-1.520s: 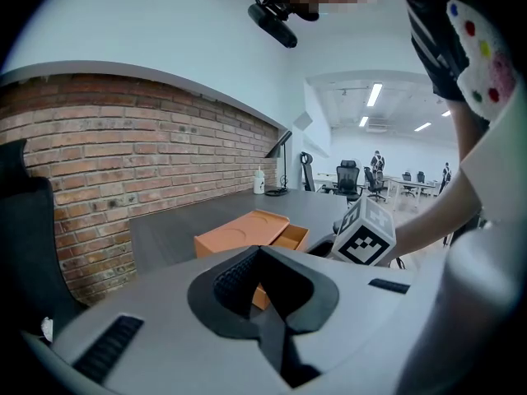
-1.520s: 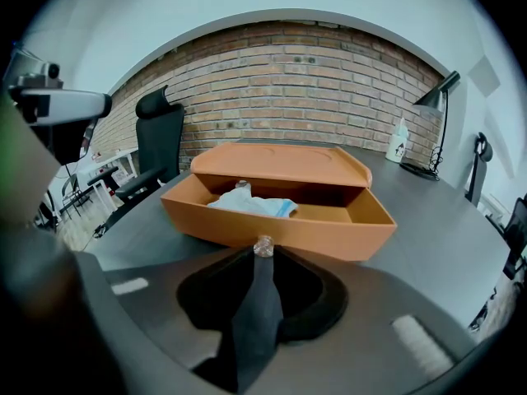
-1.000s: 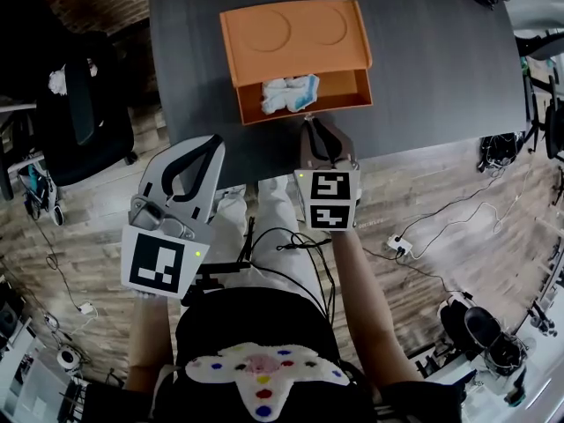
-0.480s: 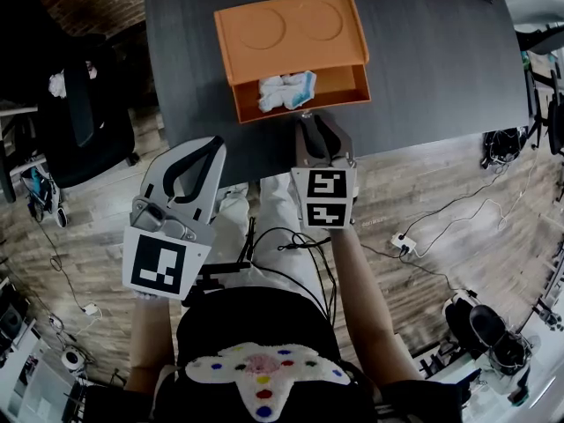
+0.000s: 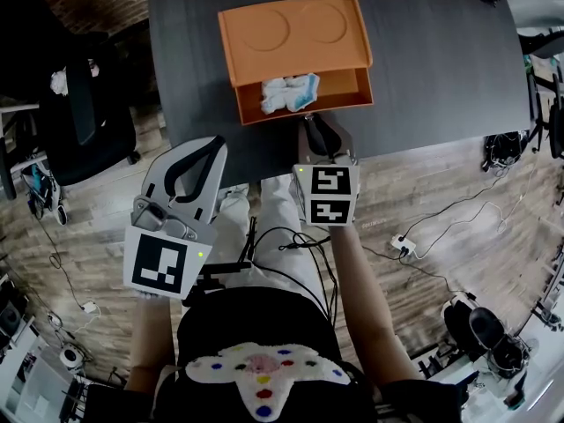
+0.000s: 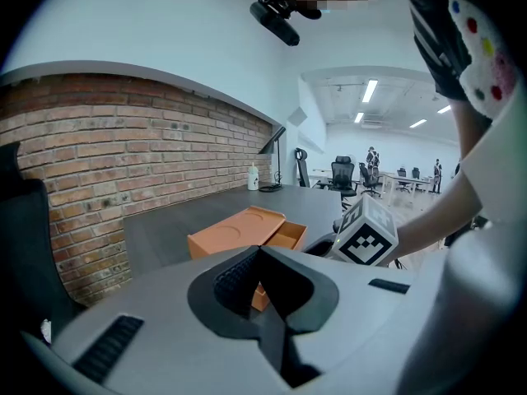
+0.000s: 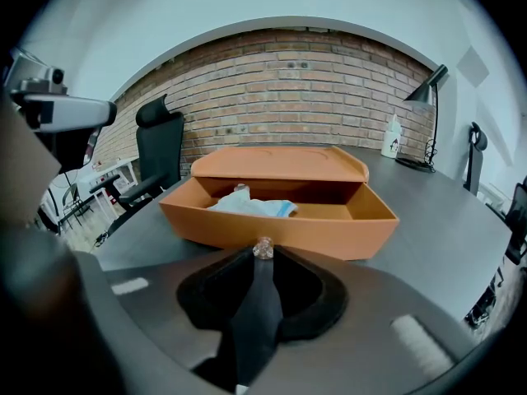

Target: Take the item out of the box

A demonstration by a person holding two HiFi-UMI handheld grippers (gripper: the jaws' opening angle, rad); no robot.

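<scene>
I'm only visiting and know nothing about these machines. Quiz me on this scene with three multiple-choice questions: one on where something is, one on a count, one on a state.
1. Where does the white-and-blue item lie in relation to the orange box?
A) on top of it
B) inside its drawer
C) on the floor beside it

2. How many round recesses are pressed into the box's top?
A) one
B) two
C) four

3. What state is the drawer in?
A) pulled open
B) pushed fully shut
C) taken out and laid apart from the box

Answers:
1 B: the item sits between the drawer's walls.
2 B: the head view shows two circles side by side on the lid.
3 A: the drawer juts out of the box toward the person, with its inside in plain view.
</scene>
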